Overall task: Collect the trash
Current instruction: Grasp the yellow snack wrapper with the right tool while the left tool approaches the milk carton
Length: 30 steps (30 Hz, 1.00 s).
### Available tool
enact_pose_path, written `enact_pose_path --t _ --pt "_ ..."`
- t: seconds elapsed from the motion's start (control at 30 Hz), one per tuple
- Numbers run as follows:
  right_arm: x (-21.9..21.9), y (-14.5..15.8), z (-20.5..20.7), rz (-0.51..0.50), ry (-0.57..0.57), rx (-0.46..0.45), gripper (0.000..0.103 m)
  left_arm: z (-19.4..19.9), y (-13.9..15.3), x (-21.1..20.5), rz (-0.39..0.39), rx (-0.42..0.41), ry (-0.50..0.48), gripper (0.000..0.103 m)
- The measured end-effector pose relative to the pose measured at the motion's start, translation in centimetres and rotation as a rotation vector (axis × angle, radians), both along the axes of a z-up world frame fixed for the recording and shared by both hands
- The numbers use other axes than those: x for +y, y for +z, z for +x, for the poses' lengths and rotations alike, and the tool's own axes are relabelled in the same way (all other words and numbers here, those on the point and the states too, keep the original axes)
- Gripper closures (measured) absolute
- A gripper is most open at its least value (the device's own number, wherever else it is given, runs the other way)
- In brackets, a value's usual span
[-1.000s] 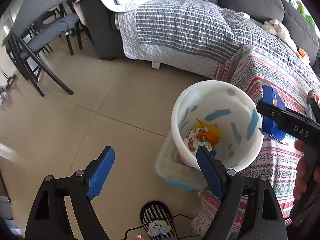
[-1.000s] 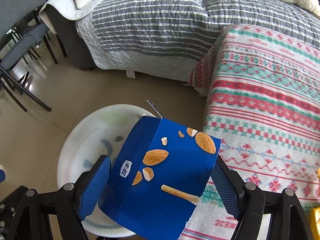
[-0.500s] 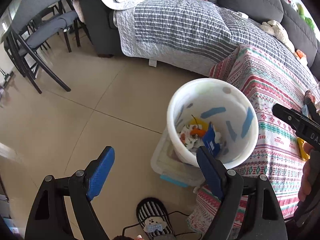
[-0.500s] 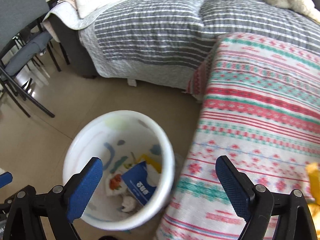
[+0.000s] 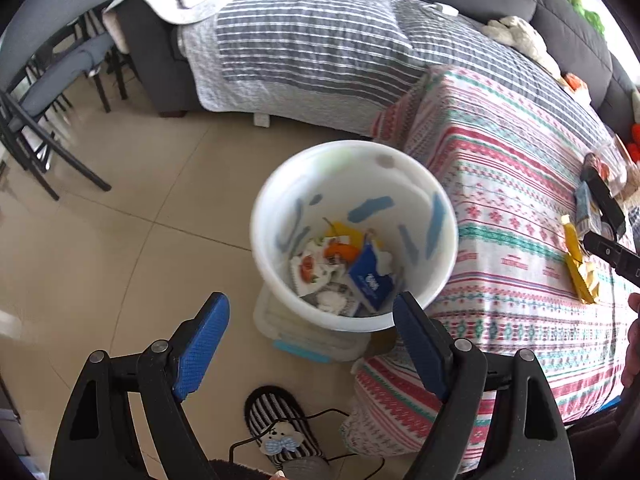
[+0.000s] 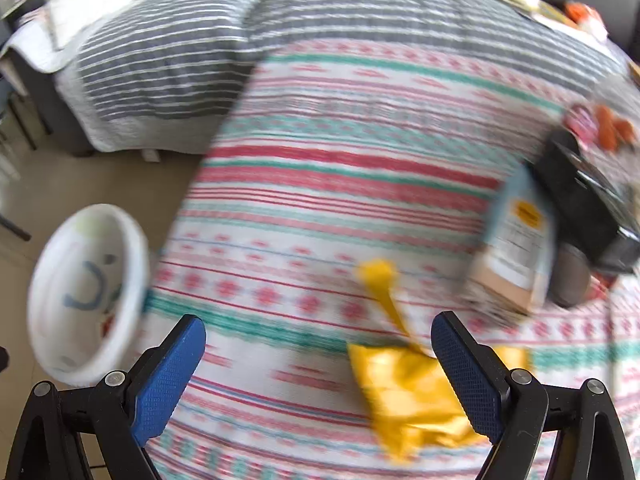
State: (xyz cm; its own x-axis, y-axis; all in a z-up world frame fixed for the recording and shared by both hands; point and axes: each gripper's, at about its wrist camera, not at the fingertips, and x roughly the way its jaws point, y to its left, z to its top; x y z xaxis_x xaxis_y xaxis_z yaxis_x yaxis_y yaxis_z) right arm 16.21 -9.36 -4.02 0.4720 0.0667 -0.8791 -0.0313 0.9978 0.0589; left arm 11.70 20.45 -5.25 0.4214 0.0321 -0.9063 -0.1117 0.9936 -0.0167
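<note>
A white trash bin (image 5: 276,272) stands on the floor beside the table; inside lie a blue almond box (image 5: 370,280) and crumpled wrappers (image 5: 316,268). My left gripper (image 5: 310,340) is open and empty above the bin's near side. My right gripper (image 6: 320,376) is open and empty over the patterned tablecloth (image 6: 320,200). A yellow wrapper (image 6: 408,392) lies on the cloth between its fingers, nearer the right fingertip. The wrapper also shows in the left wrist view (image 5: 578,268). A light blue carton (image 6: 516,248) lies further right. The bin shows at the left in the right wrist view (image 6: 132,264).
A black device (image 6: 580,200) and small red and orange items (image 6: 600,124) lie at the table's right. A sofa with a striped quilt (image 5: 320,48) stands behind. A clear storage box (image 5: 304,340) sits under the bin, a striped slipper (image 5: 280,432) lies on the floor, and chairs (image 5: 48,92) stand at left.
The right gripper opened and dropped the blue almond box into the bin, then swung right over the table to the yellow wrapper. The left gripper stayed open and shifted slightly.
</note>
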Motion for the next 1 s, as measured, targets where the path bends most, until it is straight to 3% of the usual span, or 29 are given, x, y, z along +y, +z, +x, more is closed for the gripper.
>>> enact_pose_path --t 0.2,0.43,0.7,0.77,0.8,0.9,1.0 --pt "-5.3 -1.8 -0.1 0.021 -0.064 0.107 0.009 0.5 0.3 -2.6 0.003 0.002 -0.045 0.017" --pt "-7.7 -4.8 0.1 0.096 -0.092 0.235 0.009 0.6 0.3 -4.2 0.006 0.011 -0.076 0.017" --pt "-7.3 -6.2 0.3 0.034 -0.09 0.242 0.009 0.4 0.1 -4.7 0.001 0.02 -0.087 0.017" --pt "-7.2 -6.1 0.1 0.015 -0.092 0.235 0.016 0.5 0.1 -4.7 0.0 0.02 -0.088 0.017" --pt "-7.2 -5.9 -0.1 0.015 -0.089 0.231 0.024 0.5 0.1 -4.7 -0.001 0.02 -0.088 0.017" --pt "-7.3 -5.3 -0.7 0.008 -0.059 0.219 0.065 0.6 0.2 -5.0 -0.005 0.019 -0.093 0.017" --pt "-7.5 -4.8 -1.1 0.039 -0.021 0.221 0.08 0.8 0.3 -5.8 -0.01 0.017 -0.103 0.017"
